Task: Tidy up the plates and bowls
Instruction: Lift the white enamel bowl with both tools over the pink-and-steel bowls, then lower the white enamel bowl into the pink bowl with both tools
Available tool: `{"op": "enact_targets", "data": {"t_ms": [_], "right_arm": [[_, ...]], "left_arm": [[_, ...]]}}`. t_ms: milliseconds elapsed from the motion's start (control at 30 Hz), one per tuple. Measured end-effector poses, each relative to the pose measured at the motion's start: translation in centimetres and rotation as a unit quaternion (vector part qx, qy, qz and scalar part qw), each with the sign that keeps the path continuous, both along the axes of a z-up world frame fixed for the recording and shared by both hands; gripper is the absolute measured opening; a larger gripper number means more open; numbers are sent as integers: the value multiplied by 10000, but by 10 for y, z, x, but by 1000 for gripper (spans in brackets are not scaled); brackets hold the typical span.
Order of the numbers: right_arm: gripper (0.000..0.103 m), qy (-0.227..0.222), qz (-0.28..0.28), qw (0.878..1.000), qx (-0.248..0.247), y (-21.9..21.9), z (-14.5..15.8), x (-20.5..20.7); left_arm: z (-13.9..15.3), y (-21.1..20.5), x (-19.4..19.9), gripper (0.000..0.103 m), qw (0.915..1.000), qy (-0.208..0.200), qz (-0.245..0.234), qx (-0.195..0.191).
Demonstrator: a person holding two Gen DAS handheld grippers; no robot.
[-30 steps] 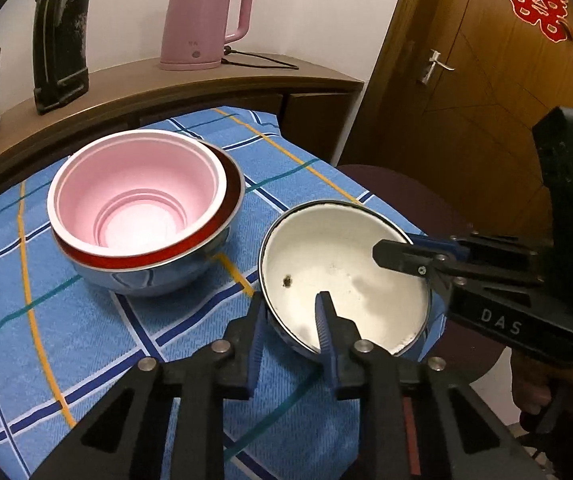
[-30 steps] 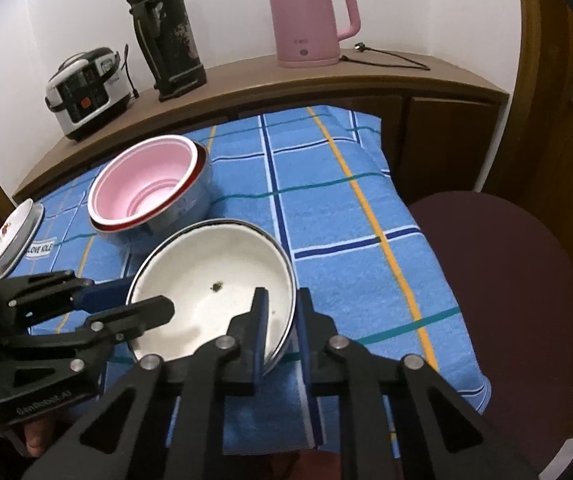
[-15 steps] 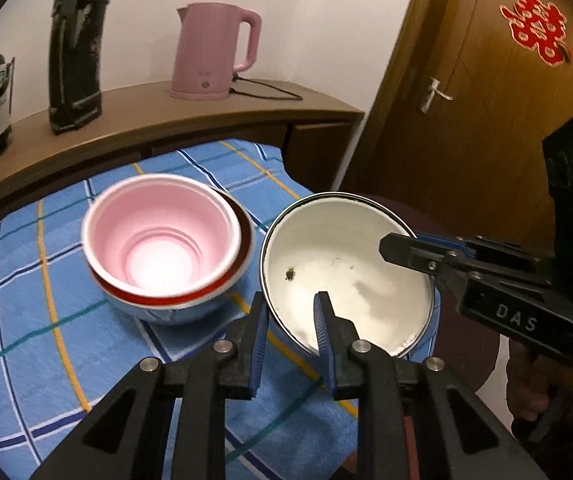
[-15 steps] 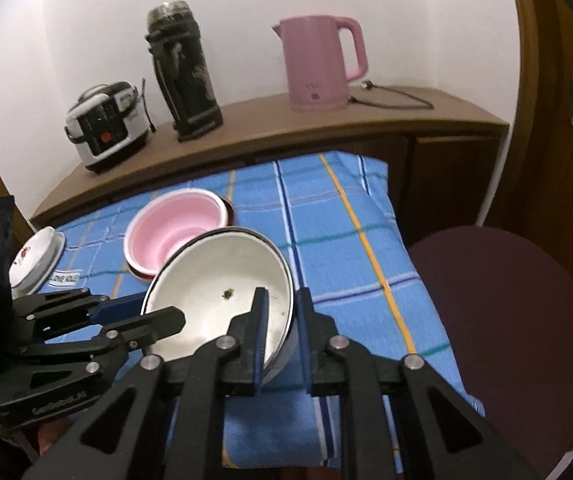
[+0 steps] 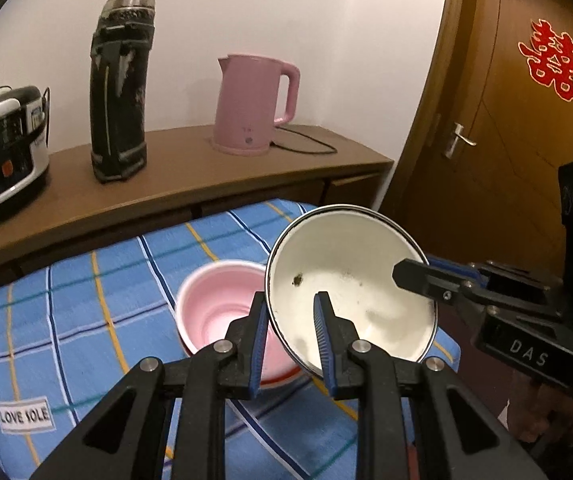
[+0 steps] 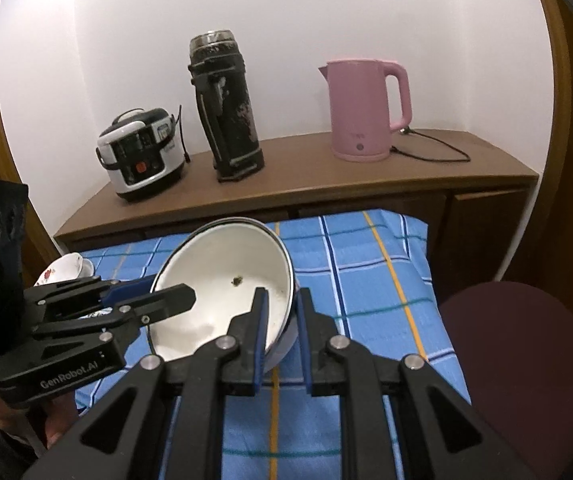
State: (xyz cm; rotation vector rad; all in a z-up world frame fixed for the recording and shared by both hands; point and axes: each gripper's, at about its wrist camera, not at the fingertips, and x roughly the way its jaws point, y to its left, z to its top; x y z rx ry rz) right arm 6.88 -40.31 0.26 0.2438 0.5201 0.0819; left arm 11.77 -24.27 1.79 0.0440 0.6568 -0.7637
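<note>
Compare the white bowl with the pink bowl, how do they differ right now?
The white bowl is held in the air and tilted, its rim clamped by the left tool and the right tool; the pink bowl sits level on the blue checked cloth, untouched. The white bowl has a dark rim and a dark speck inside; the pink bowl has stepped rings inside and looks clean. Both are round, open and without food.

Bowl [image 5: 350,280]: lifted off the cloth [image 5: 86,320], tilted toward the cameras.
Grippers, left [image 5: 290,320] and right [image 6: 280,312]: raised together, clamped on opposite rims.
Pink bowl [image 5: 222,304]: partly covered by lifted bowl.
</note>
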Motion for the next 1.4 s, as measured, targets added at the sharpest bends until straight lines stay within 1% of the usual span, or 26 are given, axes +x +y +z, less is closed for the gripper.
{"op": "enact_targets", "data": {"t_ms": [100, 267, 433, 733, 1033, 1400], "right_arm": [[14, -45, 12, 10000, -22, 5, 5, 5], [14, 16, 60, 10000, 23, 9, 7, 19], [15, 112, 83, 9999, -9, 13, 2, 31], [15, 376, 18, 9993, -21, 13, -13, 49], [15, 572, 2, 9984, -22, 15, -21, 60], [15, 676, 32, 9977, -37, 20, -26, 64]], "left_arm": [[6, 3, 7, 25, 9999, -118, 55, 11], [10, 5, 21, 25, 9997, -216, 93, -38], [2, 8, 40, 25, 9999, -51, 131, -64], [-23, 5, 55, 25, 9998, 187, 33, 39], [-25, 7, 55, 25, 9998, 171, 25, 40], [-32, 8, 62, 25, 9995, 284, 70, 86]]}}
